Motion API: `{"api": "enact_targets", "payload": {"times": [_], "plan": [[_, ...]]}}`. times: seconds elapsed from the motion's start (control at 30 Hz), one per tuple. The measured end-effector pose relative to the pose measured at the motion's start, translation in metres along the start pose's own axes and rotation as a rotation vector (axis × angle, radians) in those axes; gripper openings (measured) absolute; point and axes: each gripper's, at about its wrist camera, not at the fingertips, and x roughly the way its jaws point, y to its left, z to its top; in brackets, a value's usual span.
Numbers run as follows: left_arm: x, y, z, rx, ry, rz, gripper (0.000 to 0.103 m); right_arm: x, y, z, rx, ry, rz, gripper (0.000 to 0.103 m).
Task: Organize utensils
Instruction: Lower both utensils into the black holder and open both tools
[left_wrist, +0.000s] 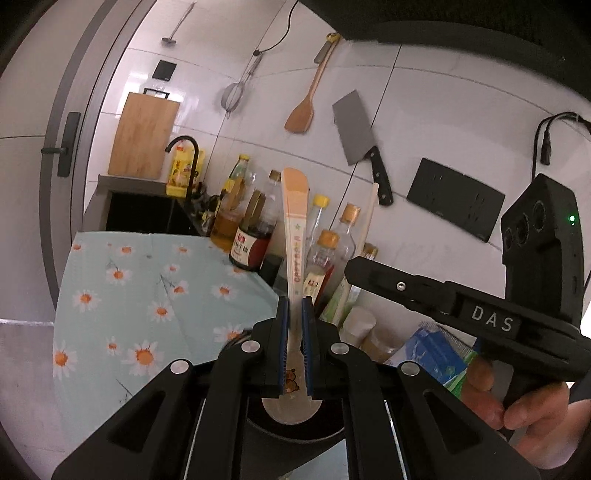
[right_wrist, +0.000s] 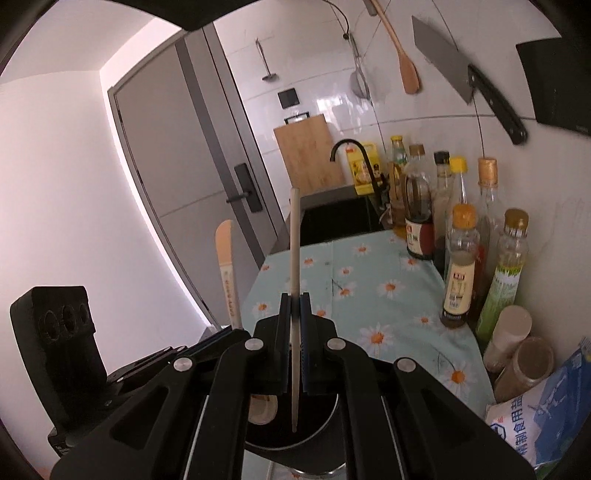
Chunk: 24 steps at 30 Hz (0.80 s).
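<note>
Spoon (left_wrist: 295, 236) clamped upright between blue pads of left gripper (left_wrist: 295, 325), bowl end below jaws over dark round holder (left_wrist: 295, 432), handle rising above. Chopstick (right_wrist: 294, 258) pinched upright in right gripper (right_wrist: 294, 317), lower tip inside holder mouth. Daisy-print cloth (right_wrist: 369, 295) ahead of both tools. Sauce bottles (right_wrist: 461, 266) ahead-right, by tiled wall.

Your widest free room is the daisy-print table (right_wrist: 369, 295), bare from its near edge to the sink (right_wrist: 340, 218). Along the wall side, bottles (right_wrist: 461, 266) stand close together, with jars (right_wrist: 517, 347) and a salt bag (right_wrist: 546, 413) nearer you. Your left tool (left_wrist: 295, 317) and right tool (right_wrist: 294, 314) crowd each other above the dark holder (right_wrist: 295, 435).
</note>
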Motion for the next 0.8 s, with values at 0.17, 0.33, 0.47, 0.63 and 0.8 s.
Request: {"api": "enact_targets", "payload": {"times": [0.17, 0.33, 0.47, 0.63, 0.8], "plan": [[0.001, 0.001, -0.007, -0.031, 0.016, -0.003, 0.006, 0.008, -0.005, -0.008, 0.027, 0.042, 0.011, 0.006], [0.001, 0.003, -0.011, -0.06, 0.047, -0.008, 0.012, 0.01, -0.01, -0.014, 0.068, 0.071, 0.005, 0.031], [-0.004, 0.003, -0.011, -0.072, 0.041, 0.01, 0.029, 0.007, -0.014, -0.014, 0.094, 0.07, -0.005, 0.033], [-0.012, 0.002, -0.011, -0.074, 0.032, 0.019, 0.029, -0.001, -0.018, -0.013, 0.116, 0.064, -0.001, 0.033], [-0.022, -0.001, -0.01, -0.08, 0.021, 0.029, 0.029, -0.011, -0.017, -0.012, 0.12, 0.052, 0.002, 0.033]]}}
